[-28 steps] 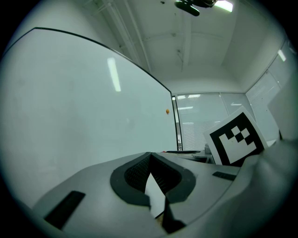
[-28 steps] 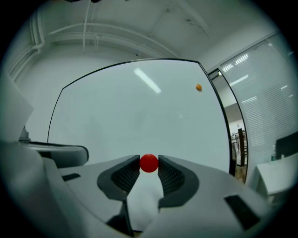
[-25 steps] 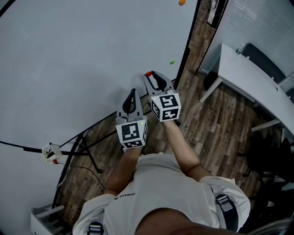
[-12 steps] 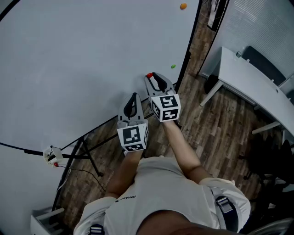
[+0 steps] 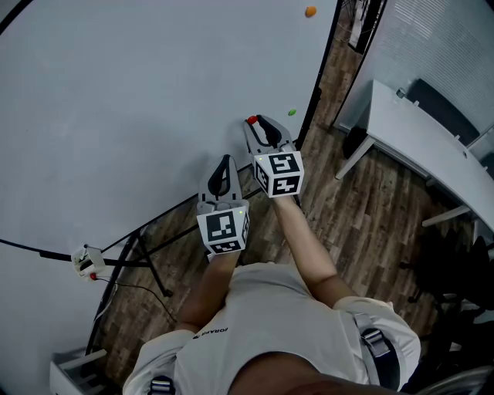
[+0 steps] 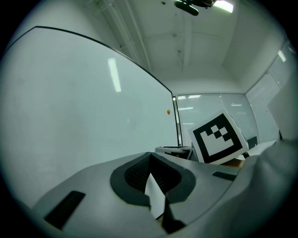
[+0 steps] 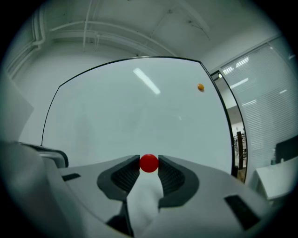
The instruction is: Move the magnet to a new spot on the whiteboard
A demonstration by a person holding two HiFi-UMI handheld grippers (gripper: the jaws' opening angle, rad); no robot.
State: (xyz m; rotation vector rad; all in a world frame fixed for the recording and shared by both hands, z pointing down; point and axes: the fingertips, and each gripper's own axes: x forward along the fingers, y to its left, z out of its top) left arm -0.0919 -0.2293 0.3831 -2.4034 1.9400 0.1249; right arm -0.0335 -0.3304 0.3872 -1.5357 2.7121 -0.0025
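Observation:
A small red magnet (image 7: pixel 149 163) sits pinched between the tips of my right gripper (image 7: pixel 149 168), which is shut on it. In the head view that right gripper (image 5: pixel 259 126) holds the red magnet (image 5: pixel 252 120) close to the lower right part of the whiteboard (image 5: pixel 139 92); whether it touches the board I cannot tell. My left gripper (image 5: pixel 224 160) hangs lower and to the left, near the board's bottom edge. In its own view the left gripper (image 6: pixel 150 157) has its jaws together with nothing between them.
An orange magnet (image 5: pixel 309 11) sticks high on the board near its right edge, and a green magnet (image 5: pixel 292 113) sits just right of my right gripper. The board's black frame (image 5: pixel 316 69) borders a wooden floor. A white desk (image 5: pixel 417 131) stands at the right.
My right gripper has moved a little up the board toward the orange magnet, with the red magnet still in it. The left gripper has hardly moved.

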